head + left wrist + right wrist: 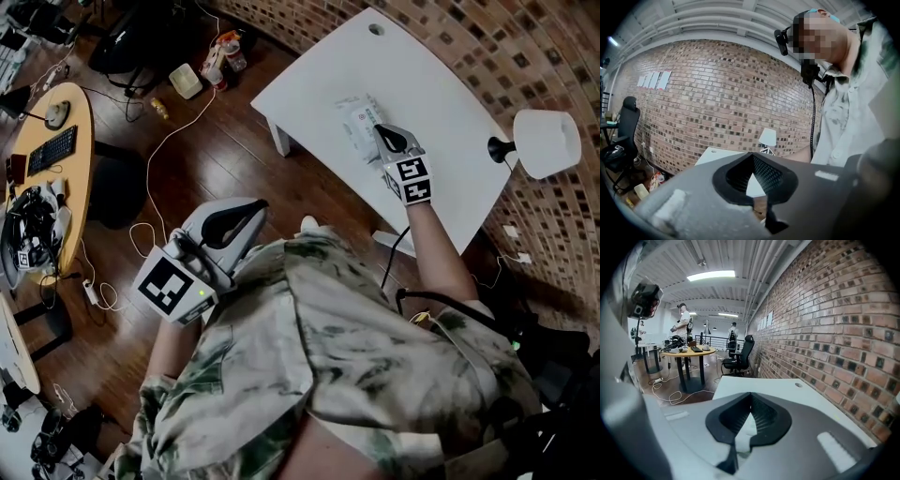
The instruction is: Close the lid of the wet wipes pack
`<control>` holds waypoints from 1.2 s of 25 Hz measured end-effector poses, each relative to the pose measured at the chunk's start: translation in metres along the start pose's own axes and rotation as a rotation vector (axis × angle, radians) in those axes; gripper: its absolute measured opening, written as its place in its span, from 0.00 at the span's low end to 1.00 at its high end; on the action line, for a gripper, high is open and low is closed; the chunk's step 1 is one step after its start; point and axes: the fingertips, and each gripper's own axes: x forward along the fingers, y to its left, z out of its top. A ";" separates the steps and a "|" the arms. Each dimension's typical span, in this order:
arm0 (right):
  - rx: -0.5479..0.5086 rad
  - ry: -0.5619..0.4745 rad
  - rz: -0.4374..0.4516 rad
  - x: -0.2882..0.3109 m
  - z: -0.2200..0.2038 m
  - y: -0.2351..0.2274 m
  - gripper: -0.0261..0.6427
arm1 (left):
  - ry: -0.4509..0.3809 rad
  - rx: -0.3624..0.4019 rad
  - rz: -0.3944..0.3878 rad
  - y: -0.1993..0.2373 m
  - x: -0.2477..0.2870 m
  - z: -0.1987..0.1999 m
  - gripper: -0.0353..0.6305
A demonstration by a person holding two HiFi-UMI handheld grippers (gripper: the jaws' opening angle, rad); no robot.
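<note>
White pack (pixel 349 136) lies on the table (pixel 441 84); right tongs (pixel 379 127), pressed together over it, should push its lid (pixel 363 116) down squarely. Left tongs (pixel 257 204): together, empty.

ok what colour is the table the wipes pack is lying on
White. The table under the wet wipes pack shows best in the head view.
</note>
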 end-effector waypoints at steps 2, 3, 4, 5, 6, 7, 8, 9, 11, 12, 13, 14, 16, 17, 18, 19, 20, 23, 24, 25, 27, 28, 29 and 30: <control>0.002 -0.017 -0.006 -0.016 0.011 0.020 0.05 | 0.017 0.006 -0.005 -0.002 -0.021 -0.008 0.05; 0.001 -0.028 -0.009 -0.025 0.017 0.030 0.05 | 0.018 0.006 -0.010 -0.004 -0.032 -0.011 0.05; 0.000 -0.040 -0.011 -0.034 0.023 0.042 0.05 | 0.017 0.004 -0.014 -0.005 -0.042 -0.014 0.05; -0.001 -0.051 -0.013 -0.043 0.029 0.054 0.05 | 0.016 0.002 -0.017 -0.006 -0.053 -0.017 0.05; 0.000 -0.061 -0.014 -0.053 0.035 0.068 0.05 | 0.018 -0.001 -0.020 -0.007 -0.064 -0.020 0.05; 0.001 -0.071 -0.015 -0.062 0.041 0.081 0.05 | 0.017 -0.001 -0.024 -0.008 -0.074 -0.023 0.05; 0.003 -0.080 -0.016 -0.072 0.047 0.095 0.05 | 0.013 0.000 -0.029 -0.008 -0.084 -0.024 0.05; 0.007 -0.089 -0.017 -0.081 0.053 0.109 0.05 | 0.011 0.003 -0.033 -0.009 -0.094 -0.026 0.05; 0.022 -0.104 -0.014 -0.101 0.064 0.143 0.05 | 0.020 0.011 -0.042 -0.011 -0.117 -0.032 0.05; 0.031 -0.112 -0.011 -0.111 0.068 0.161 0.05 | 0.022 0.017 -0.051 -0.014 -0.129 -0.036 0.05; 0.038 -0.120 -0.009 -0.121 0.072 0.179 0.05 | 0.020 0.018 -0.061 -0.016 -0.139 -0.040 0.05; 0.046 -0.127 -0.010 -0.130 0.076 0.196 0.05 | 0.018 0.013 -0.072 -0.018 -0.149 -0.044 0.05; 0.061 -0.139 -0.016 -0.149 0.084 0.226 0.05 | 0.017 -0.001 -0.103 -0.024 -0.164 -0.053 0.05; 0.068 -0.144 -0.019 -0.158 0.087 0.241 0.05 | 0.020 -0.005 -0.120 -0.027 -0.170 -0.057 0.05; 0.073 -0.148 -0.022 -0.167 0.090 0.254 0.05 | 0.026 -0.007 -0.139 -0.031 -0.175 -0.061 0.05; 0.077 -0.151 -0.025 -0.176 0.093 0.266 0.05 | 0.031 -0.006 -0.158 -0.035 -0.178 -0.064 0.05; 0.080 -0.155 -0.026 -0.184 0.096 0.277 0.05 | 0.036 -0.005 -0.176 -0.039 -0.181 -0.067 0.05; 0.065 -0.163 -0.017 -0.210 0.106 0.304 0.05 | 0.034 -0.003 -0.221 -0.055 -0.186 -0.070 0.05; 0.056 -0.165 -0.018 -0.219 0.108 0.309 0.05 | 0.030 -0.001 -0.234 -0.061 -0.186 -0.070 0.05; 0.051 -0.168 -0.023 -0.228 0.110 0.313 0.05 | 0.028 0.001 -0.248 -0.067 -0.185 -0.069 0.05; 0.054 -0.175 -0.041 -0.246 0.112 0.318 0.05 | 0.027 0.009 -0.275 -0.080 -0.183 -0.070 0.05; 0.058 -0.178 -0.050 -0.255 0.111 0.320 0.05 | 0.029 0.014 -0.288 -0.087 -0.181 -0.071 0.05; 0.061 -0.181 -0.059 -0.265 0.111 0.322 0.05 | 0.032 0.021 -0.300 -0.095 -0.180 -0.072 0.05; 0.062 -0.186 -0.066 -0.275 0.109 0.324 0.05 | 0.035 0.030 -0.310 -0.103 -0.178 -0.073 0.05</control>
